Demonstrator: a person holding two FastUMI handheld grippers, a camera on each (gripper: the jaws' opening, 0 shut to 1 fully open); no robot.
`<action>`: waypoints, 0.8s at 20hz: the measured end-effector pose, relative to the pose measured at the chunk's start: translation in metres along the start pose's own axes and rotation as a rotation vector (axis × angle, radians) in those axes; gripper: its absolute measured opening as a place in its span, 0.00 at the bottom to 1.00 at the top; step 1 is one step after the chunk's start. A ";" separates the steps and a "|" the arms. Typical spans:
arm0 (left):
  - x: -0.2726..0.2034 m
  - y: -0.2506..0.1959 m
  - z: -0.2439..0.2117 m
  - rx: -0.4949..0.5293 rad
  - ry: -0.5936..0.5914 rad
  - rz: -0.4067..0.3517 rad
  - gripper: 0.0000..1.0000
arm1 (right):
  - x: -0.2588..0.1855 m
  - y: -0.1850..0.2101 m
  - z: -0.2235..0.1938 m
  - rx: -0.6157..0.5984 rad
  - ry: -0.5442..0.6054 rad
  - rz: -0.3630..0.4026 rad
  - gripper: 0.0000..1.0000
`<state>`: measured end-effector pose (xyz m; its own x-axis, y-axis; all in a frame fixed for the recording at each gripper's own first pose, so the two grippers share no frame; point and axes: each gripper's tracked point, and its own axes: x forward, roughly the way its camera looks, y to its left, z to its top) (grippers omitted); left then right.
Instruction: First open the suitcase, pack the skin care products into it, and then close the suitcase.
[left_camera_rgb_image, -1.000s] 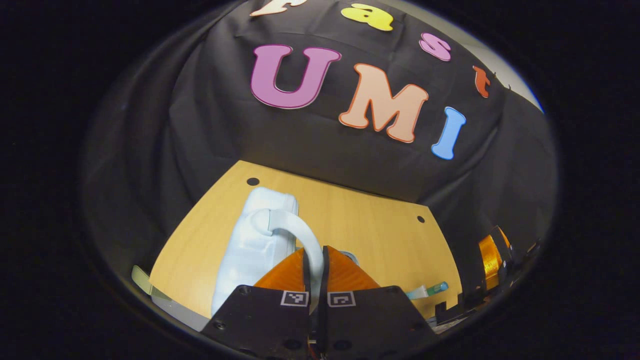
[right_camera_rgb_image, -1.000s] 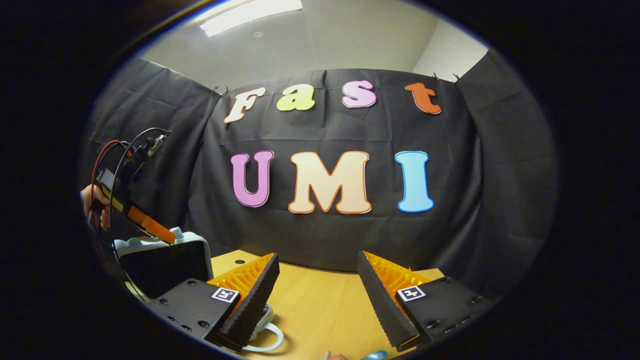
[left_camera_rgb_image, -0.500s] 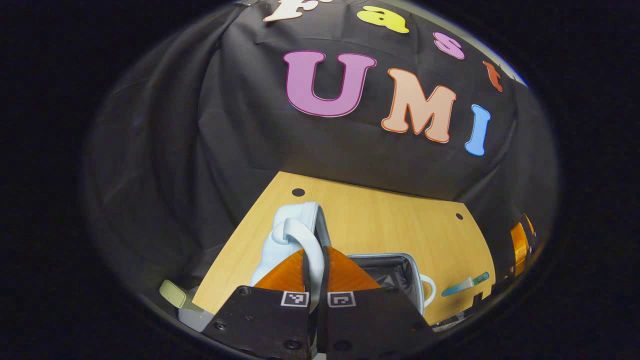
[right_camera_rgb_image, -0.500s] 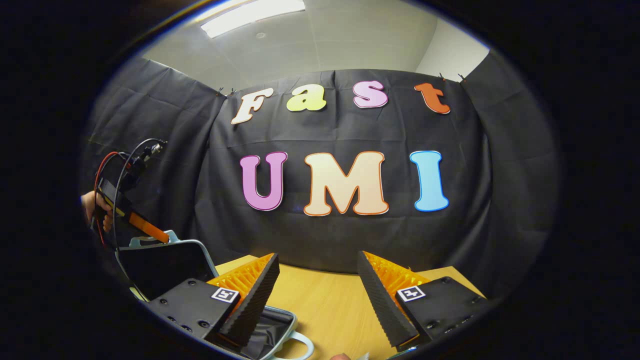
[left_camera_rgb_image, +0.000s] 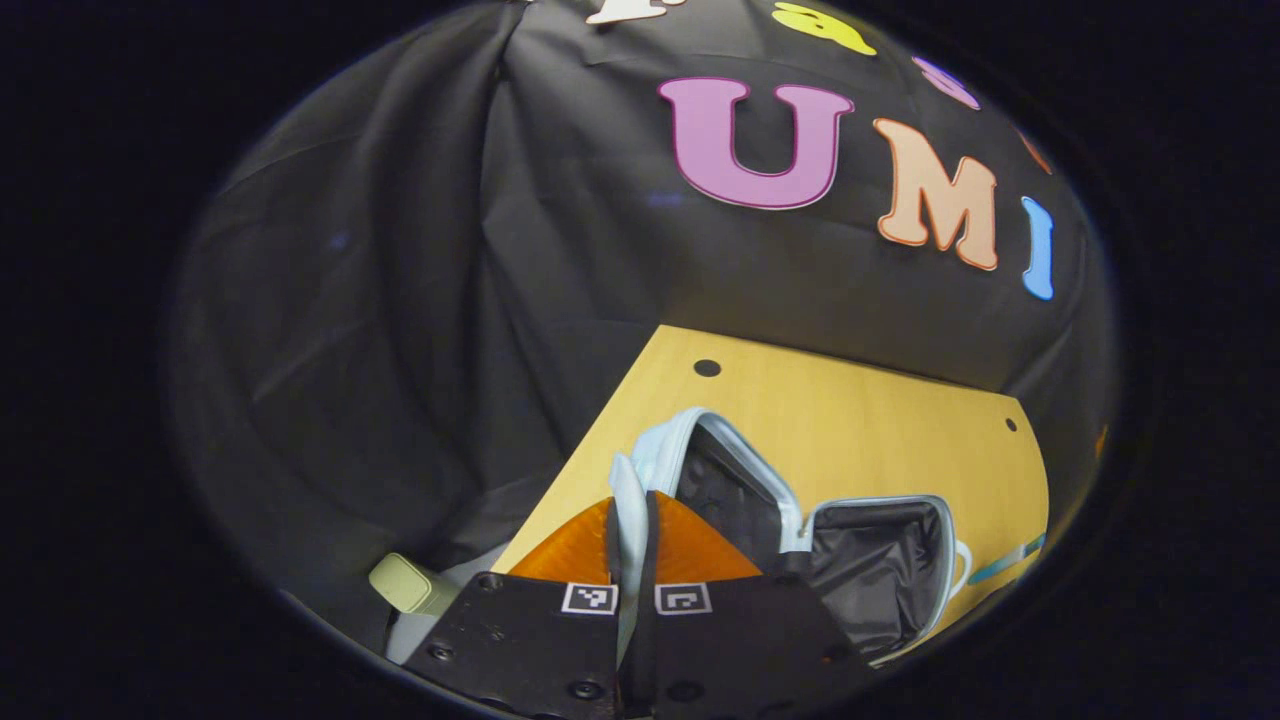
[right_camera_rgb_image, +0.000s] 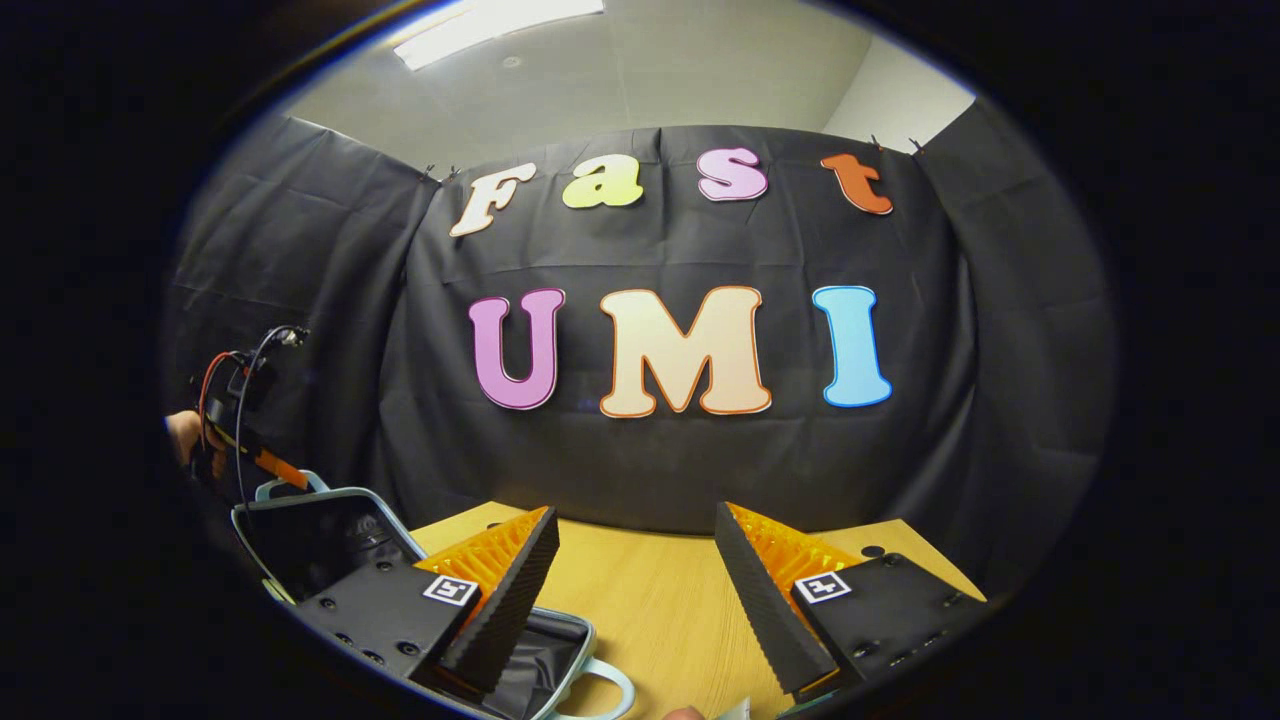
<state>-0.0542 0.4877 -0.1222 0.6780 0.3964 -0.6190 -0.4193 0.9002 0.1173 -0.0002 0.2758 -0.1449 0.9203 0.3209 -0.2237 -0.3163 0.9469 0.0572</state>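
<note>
At left of counter (left_camera_rgb_image: 850, 400): left claw (left_camera_rgb_image: 628, 520) clamped on lid handle (left_camera_rgb_image: 627, 490), holding suitcase (left_camera_rgb_image: 880, 560) lid raised to expose interior for packing. Right claw (right_camera_rgb_image: 635, 560) wide apart, empty, near suitcase.

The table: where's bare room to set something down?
Bare wood lies beyond the open suitcase, toward the wall, and ahead of the right gripper. The near-left part of the table is crowded: suitcase halves, with the left gripper gripping the lid's handle.
</note>
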 end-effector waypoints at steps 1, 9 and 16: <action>0.006 0.006 -0.002 -0.002 0.004 0.011 0.00 | -0.001 0.001 -0.002 -0.004 0.008 -0.001 0.98; 0.037 0.048 -0.034 -0.056 0.018 0.166 0.04 | -0.005 -0.007 0.003 -0.026 0.009 -0.021 0.98; 0.002 0.004 0.001 -0.058 -0.259 0.158 0.98 | -0.007 -0.040 0.009 -0.030 -0.002 -0.047 0.98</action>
<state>-0.0534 0.4924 -0.1219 0.7299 0.5697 -0.3778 -0.5602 0.8152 0.1470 0.0085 0.2361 -0.1366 0.9346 0.2764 -0.2239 -0.2798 0.9599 0.0172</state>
